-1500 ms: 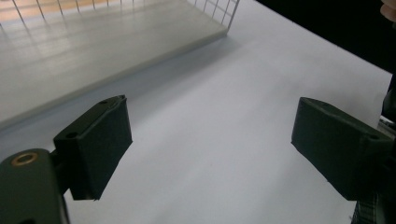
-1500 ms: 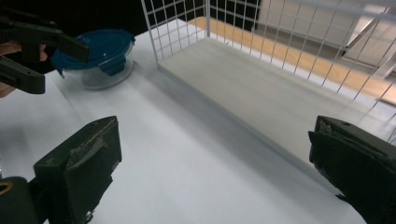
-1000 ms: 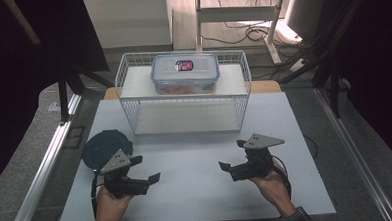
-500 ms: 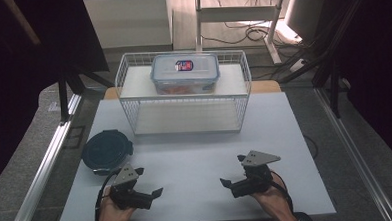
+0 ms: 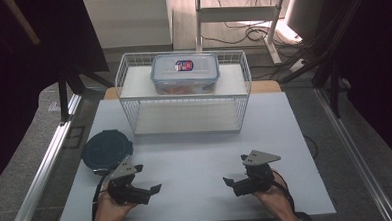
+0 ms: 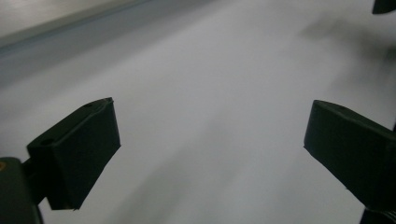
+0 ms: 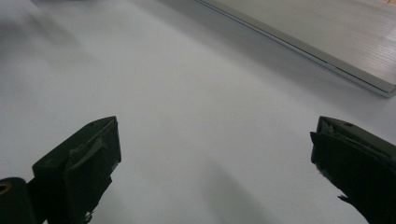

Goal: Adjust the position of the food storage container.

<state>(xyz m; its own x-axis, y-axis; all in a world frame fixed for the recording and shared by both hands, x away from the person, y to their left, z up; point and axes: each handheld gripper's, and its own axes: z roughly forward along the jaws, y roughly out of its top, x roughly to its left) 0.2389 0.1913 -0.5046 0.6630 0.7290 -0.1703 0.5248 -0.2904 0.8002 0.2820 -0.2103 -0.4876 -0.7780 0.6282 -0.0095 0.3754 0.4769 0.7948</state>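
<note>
**Presently: both grippers idle, lid nearest**

Left gripper (image 5: pixel 155 188) and right gripper (image 5: pixel 228 181): jaws spread wide, holding nothing, low over the table (image 5: pixel 196 155). Dark round lid (image 5: pixel 105 149) lies flat just beyond the left gripper. Likely light, stiff, thin; grip at rim.

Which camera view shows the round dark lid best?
The high view: the round dark lid lies whole on the table, just beyond the left tongs. Both gripper views look across bare tabletop between open jaws instead.
</note>
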